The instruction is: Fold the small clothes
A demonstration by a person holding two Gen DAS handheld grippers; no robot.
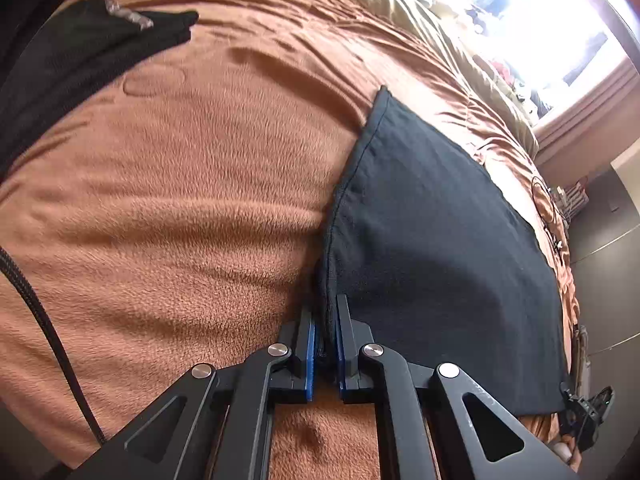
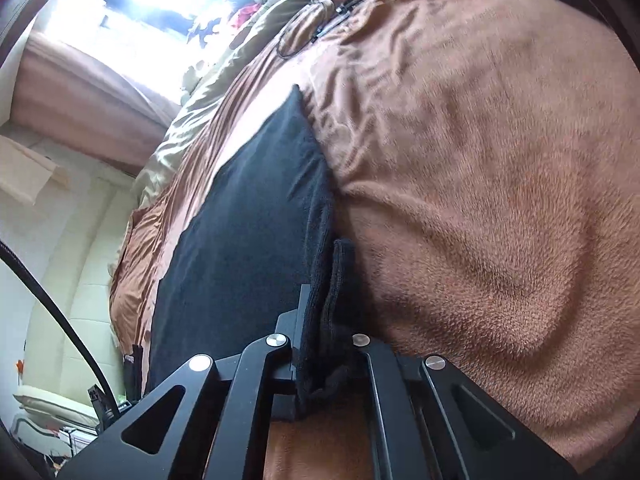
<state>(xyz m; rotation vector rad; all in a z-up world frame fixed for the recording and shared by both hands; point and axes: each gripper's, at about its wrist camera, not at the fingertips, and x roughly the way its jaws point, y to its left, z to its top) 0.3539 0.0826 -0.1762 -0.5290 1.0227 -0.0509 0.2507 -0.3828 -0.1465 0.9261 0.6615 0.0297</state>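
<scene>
Nearest the left wrist camera, the left gripper (image 1: 325, 354) tilts steeply down toward the bed, its jaws drawn almost together with the blue pads (image 1: 311, 354) pinching a bunched corner of the dark garment (image 1: 440, 240). From that pinch the garment spreads away to the right, lying mostly flat on the brown fleece blanket (image 1: 180, 200), with a stitched hem running up its left edge to a far corner. At the garment's other near corner a small part of the right gripper shows against the blanket's edge. In the right wrist view, the right gripper (image 2: 326, 344) points down at a shallower angle and is rolled to one side; its jaws are fully closed on a thick fold of the same garment (image 2: 248, 248), the cloth bulging out between and over the fingers so that the pads are hidden. The fabric stretches away to the left and up from this grip. Farther off, another black cloth (image 1: 80, 52) lies at the blanket's far left, an olive quilt (image 1: 432, 40) lies beyond it, and a bright window (image 1: 540, 20) fills the background.
</scene>
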